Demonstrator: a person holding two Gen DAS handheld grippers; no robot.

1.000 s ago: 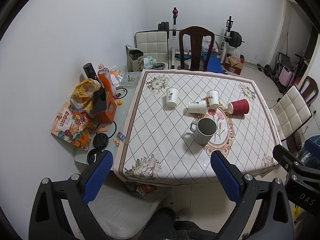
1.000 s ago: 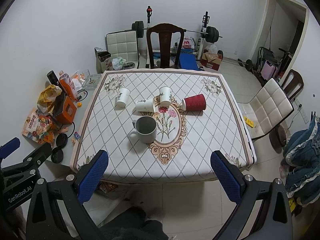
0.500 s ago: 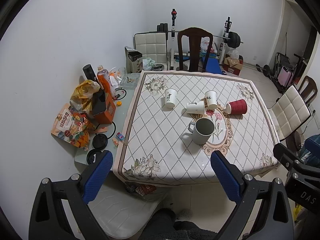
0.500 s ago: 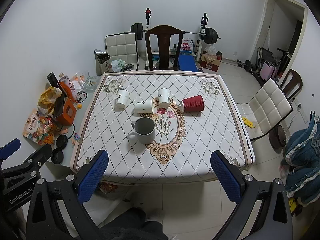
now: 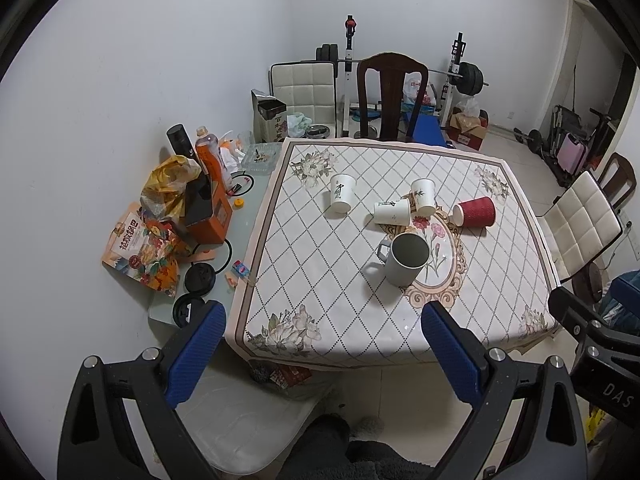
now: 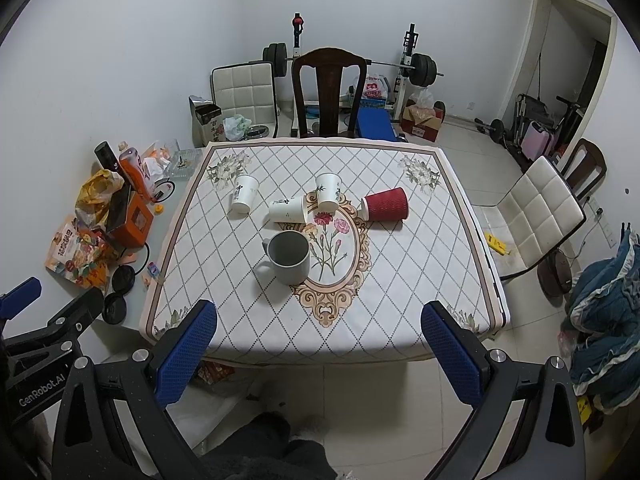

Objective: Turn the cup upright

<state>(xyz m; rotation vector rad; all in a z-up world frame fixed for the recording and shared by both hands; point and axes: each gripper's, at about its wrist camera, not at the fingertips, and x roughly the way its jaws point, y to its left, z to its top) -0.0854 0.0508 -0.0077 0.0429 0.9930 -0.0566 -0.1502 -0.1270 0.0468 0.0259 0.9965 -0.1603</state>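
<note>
A grey mug [image 5: 406,259] [image 6: 289,257] stands upright mid-table. Behind it a white paper cup [image 5: 392,213] [image 6: 287,209] and a red ribbed paper cup [image 5: 475,211] [image 6: 385,204] lie on their sides. Two more white paper cups stand upside down: one at the left [image 5: 342,193] [image 6: 244,194], one in the middle [image 5: 423,196] [image 6: 328,192]. My left gripper [image 5: 323,352] and right gripper [image 6: 319,350] are both open and empty, held well back from the table's near edge.
The table [image 6: 400,312] has a white diamond-pattern cloth. A glass side table [image 5: 240,220] at the left holds snack bags, bottles and an orange box. A dark wooden chair [image 6: 328,92] stands behind, a white chair [image 6: 536,212] at the right. Gym gear lines the far wall.
Both grippers have drawn slightly back and up, so the table looks a little smaller. The cups have not moved.
</note>
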